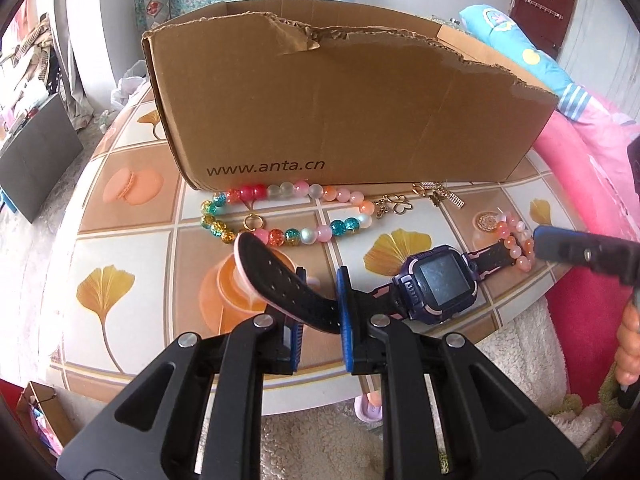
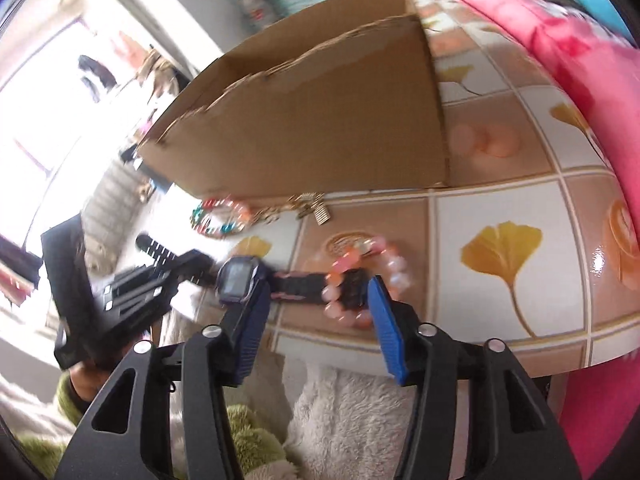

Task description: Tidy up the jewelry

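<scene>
Pinching the watch strap (image 1: 304, 292) with your left gripper (image 1: 322, 312), you have boxed nothing yet; the right gripper (image 2: 316, 316) is spread, and both bead bracelets (image 1: 280, 216) lie outside the cardboard box (image 1: 340, 108).

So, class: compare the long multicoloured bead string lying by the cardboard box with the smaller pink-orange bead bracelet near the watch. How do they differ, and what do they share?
The bead string mixes teal, yellow, red, white and pink beads; the bracelet is only pink and orange. The bead string is the longer loop, the bracelet smaller and tighter. The bead string lies free of the watch, while the bracelet overlaps its strap. Both are round glossy beads resting on the table.
</scene>
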`<state>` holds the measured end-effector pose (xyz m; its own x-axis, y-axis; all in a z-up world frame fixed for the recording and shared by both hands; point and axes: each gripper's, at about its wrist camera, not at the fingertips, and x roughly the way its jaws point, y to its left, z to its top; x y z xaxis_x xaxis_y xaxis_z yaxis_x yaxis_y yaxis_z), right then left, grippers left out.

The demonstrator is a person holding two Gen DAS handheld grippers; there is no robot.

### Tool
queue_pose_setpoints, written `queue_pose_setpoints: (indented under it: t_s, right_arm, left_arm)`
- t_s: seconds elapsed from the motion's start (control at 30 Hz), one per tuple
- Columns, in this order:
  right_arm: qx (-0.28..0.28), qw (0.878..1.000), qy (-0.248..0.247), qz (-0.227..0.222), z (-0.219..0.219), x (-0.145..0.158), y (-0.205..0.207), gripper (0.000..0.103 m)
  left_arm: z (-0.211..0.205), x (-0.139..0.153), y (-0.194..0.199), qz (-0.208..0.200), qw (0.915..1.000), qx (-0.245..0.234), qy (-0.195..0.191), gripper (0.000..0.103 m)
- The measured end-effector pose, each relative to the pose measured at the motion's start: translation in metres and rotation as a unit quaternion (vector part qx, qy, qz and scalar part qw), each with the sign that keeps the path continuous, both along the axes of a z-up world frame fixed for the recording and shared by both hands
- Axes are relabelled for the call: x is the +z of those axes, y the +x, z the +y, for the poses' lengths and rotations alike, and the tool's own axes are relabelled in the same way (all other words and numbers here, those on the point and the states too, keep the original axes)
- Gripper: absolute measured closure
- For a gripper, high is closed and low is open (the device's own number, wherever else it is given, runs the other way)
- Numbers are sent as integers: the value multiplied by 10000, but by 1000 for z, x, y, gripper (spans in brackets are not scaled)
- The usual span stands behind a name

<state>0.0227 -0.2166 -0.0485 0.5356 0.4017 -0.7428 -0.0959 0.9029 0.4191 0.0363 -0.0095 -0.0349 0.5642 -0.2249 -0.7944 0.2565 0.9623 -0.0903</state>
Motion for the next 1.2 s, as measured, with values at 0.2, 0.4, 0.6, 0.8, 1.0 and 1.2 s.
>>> queue_pose_setpoints:
  t_s: [0.2, 0.4, 0.6, 0.8, 1.0, 1.2]
  right_arm:
    - [556, 9855, -1565, -348, 39, 2, -9, 64]
    - [508, 9634, -2615, -294, 40, -6, -6, 79]
    - [-301, 9653, -2587, -199, 6, -2, 9, 80]
    - [-438, 9847, -1661, -295, -10, 5, 16, 80]
    - [79, 9980, -620, -19, 1, -1, 18, 79]
    - [-49, 9992, 85, 382, -5, -25, 37, 78]
  left_arm:
    - [-3, -2, -7, -42, 10000, 42, 16, 89]
    - [-3, -2, -9, -94, 9999, 21, 74, 89]
    - [-1, -2, -9, -126, 9999, -26, 88, 88]
    - [-1, -2, -7, -120, 9998, -36, 125, 88]
    - [-2, -2, -7, -133, 9998, -34, 143, 88]
    - [-2, -2, -7, -132, 9998, -17, 151, 88]
